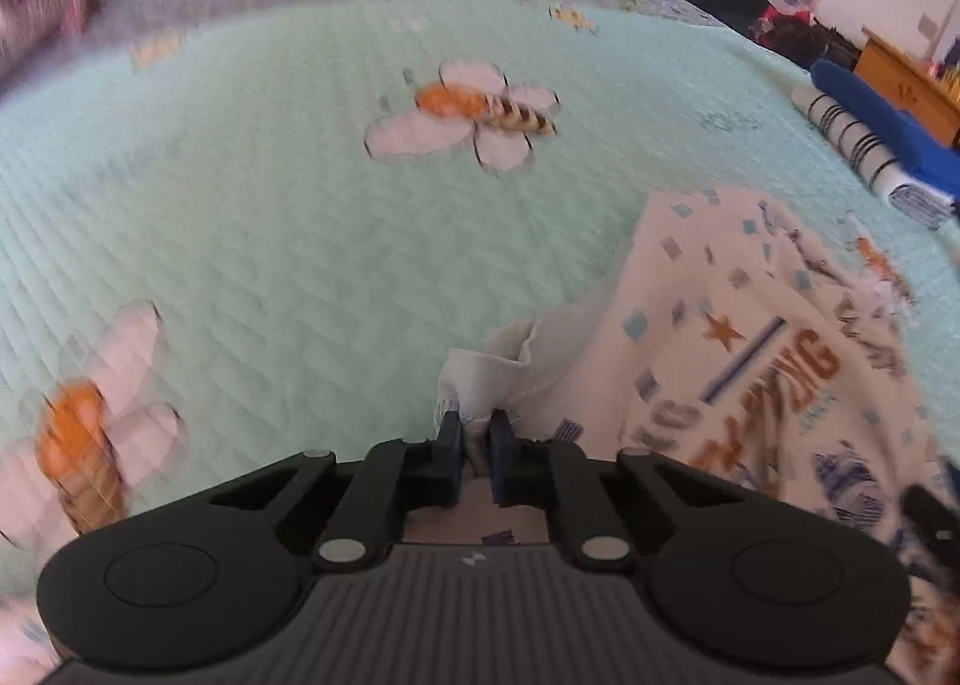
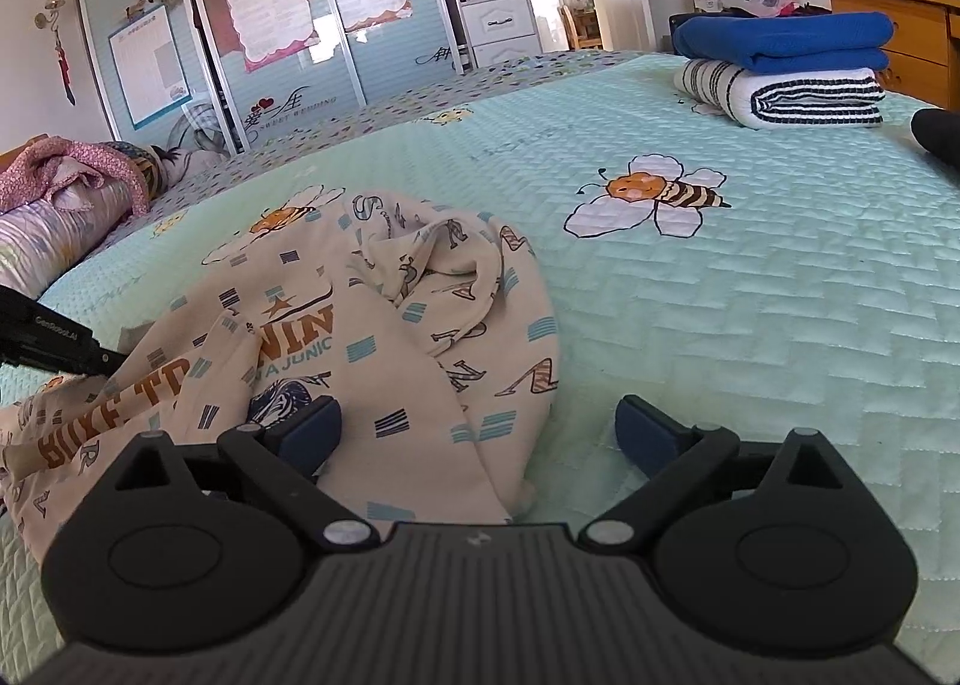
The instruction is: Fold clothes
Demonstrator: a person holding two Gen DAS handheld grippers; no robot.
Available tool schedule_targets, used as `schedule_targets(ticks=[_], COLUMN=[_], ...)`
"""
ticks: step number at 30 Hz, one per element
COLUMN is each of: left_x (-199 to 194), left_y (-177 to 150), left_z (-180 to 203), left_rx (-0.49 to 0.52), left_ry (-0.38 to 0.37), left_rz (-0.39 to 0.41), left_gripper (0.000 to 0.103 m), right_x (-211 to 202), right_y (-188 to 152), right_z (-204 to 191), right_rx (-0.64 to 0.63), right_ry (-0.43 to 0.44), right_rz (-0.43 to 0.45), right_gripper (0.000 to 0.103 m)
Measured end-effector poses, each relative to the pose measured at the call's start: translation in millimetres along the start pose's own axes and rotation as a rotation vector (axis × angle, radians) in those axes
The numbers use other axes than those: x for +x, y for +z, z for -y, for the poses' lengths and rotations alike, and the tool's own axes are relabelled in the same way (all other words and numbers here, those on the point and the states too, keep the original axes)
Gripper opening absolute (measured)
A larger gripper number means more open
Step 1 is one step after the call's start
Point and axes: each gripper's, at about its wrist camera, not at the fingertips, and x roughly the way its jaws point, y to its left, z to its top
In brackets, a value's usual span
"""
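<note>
On the bed, a big mint-green quilted bedspread (image 2: pixel 750 295) with cartoon bees covered pretty much everything. Across the room stood a wardrobe (image 2: pixel 252 36) with sliding doors and posters stuck on them. Over on the far right side of the bedspread sat a stack of folded stuff: a blue blanket (image 2: pixel 780 39) on top of a striped towel (image 2: pixel 798 96). A pink bundle (image 2: pixel 66 168) was lying at the left edge.

The cream printed shirt (image 2: pixel 384 325) was all crumpled up on the near part of the bedspread, with orange lettering and little blue dashes on it.

The left gripper (image 1: pixel 477 427) was pinched tight on a bunched edge of the shirt, fabric poking out above the pads. The right gripper (image 2: pixel 477 424) was spread wide with the lower hem of the shirt lying between its fingers (image 2: pixel 315 424), nothing clamped.
</note>
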Motion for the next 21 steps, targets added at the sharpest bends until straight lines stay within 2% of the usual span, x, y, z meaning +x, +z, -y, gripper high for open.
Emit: schedule_targets(ticks=[4, 7, 8, 9, 10, 12, 15, 19, 21], left_x=[-13.2, -10.7, -4.8, 4.6, 15.0, 26.6, 13.1, -25.5, -37.2], left_y=[43.8, 86.6, 99.7, 108.0, 113.7, 108.2, 70.7, 4.3, -26.4], left_z=[-21.9, -30.0, -32.6, -36.3, -40.4, -49.1, -52.4, -41.6, -30.8], left_rx=[0.005, 0.075, 0.090, 0.086, 0.073, 0.027, -0.044, -0.156, -0.193], left_ry=[0.129, 0.257, 0.299, 0.331, 0.355, 0.338, 0.279, 0.130, 0.069], left_rz=[0.154, 0.250, 0.249, 0.210, 0.156, 0.084, 0.069, 0.072, 0.053], left_gripper=[0.009, 0.011, 0.019, 0.026, 0.039, 0.041, 0.041, 0.049, 0.049], right_x=[0.3, 1.5, 2.2, 2.5, 2.9, 3.0, 2.6, 2.8, 2.8], right_y=[-0.5, -0.3, -0.1, 0.1, 0.3, 0.3, -0.2, 0.0, 0.1], right_z=[-0.1, -0.3, -0.2, -0.6, -0.9, -1.3, -2.3, -2.3, -2.3], right_rx=[0.001, -0.005, -0.008, -0.011, -0.014, -0.015, -0.015, -0.016, -0.019], right_ry=[0.004, 0.005, 0.006, 0.006, 0.006, 0.006, 0.005, 0.004, 0.003], right_rz=[0.000, -0.002, -0.003, -0.004, -0.005, -0.006, -0.006, -0.007, -0.007], right_gripper=[0.099, 0.101, 0.101, 0.102, 0.102, 0.103, 0.103, 0.103, 0.103])
